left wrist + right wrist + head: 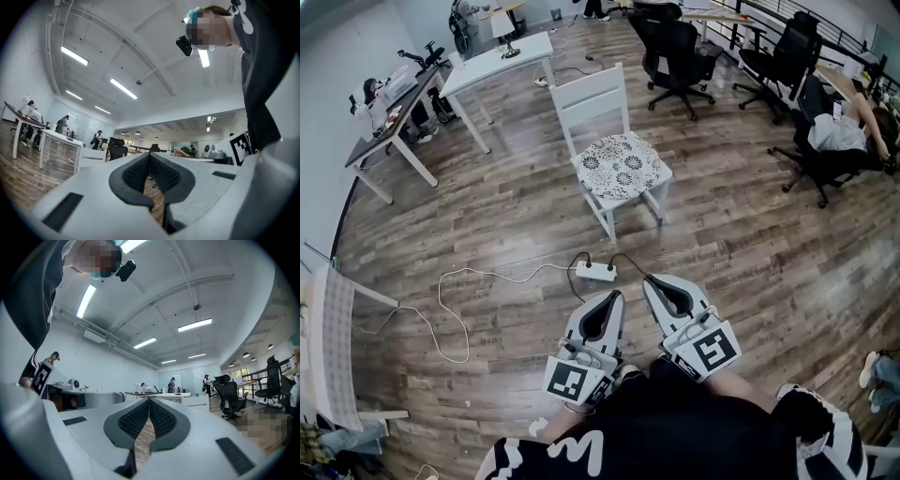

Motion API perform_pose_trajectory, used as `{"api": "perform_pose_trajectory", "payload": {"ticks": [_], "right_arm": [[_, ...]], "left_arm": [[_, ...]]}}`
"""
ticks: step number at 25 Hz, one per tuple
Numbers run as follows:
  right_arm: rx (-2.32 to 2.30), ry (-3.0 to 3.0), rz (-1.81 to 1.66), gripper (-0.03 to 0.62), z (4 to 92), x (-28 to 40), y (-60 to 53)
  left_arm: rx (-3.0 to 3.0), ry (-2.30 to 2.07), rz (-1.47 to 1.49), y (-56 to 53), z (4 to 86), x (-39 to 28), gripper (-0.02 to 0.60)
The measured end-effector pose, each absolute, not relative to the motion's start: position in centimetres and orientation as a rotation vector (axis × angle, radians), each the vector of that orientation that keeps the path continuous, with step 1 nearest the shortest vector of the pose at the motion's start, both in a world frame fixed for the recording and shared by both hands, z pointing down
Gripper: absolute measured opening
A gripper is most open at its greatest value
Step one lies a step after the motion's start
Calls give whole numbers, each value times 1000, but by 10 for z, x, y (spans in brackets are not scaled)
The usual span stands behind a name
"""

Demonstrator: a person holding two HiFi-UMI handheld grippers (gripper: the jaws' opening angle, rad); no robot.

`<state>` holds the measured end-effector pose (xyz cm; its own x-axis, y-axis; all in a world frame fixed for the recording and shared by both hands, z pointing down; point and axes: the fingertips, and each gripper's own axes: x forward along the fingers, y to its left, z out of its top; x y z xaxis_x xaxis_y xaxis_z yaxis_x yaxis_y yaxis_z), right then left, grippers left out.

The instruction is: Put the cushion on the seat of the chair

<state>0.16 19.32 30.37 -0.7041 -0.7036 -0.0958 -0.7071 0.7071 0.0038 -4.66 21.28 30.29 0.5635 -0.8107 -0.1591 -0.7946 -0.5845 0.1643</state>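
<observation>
A large open office with a wood-plank floor (750, 244) fills the head view. The patterned cushion (622, 165), white with dark round motifs, lies flat on the seat of the white wooden chair (592, 97) and covers nearly all of it. The chair stands alone in the middle of the floor with its slatted back turned away from the person.

Between the chair and the person, a white power strip (596, 272) lies on the planks. Dark cords run from it, and a thin white cable (450, 319) loops off toward the left.

Behind the chair to the left stands a white desk (497, 61) with a small lamp (504, 33) on it, and a dark-topped desk (394, 117) stands farther left. Black office chairs (675, 52) are grouped behind the chair to the right.

Both tongs are held low, close to the person's body and well apart from the chair. They sit side by side and point toward it. The left tongs (614, 295) (150, 157) are closed with the pads meeting at the tip, and nothing is between them. The right tongs (654, 279) (149, 401) are likewise closed and empty.
</observation>
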Motion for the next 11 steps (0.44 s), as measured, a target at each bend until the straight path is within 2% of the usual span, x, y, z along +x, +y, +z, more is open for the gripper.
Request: {"api": "perform_pose_trajectory", "payload": {"ticks": [11], "right_arm": [[-1166,2817,82,21,301,-5,197]], "left_arm": [[2726,-1406,-348,218,300,-55,6]]}}
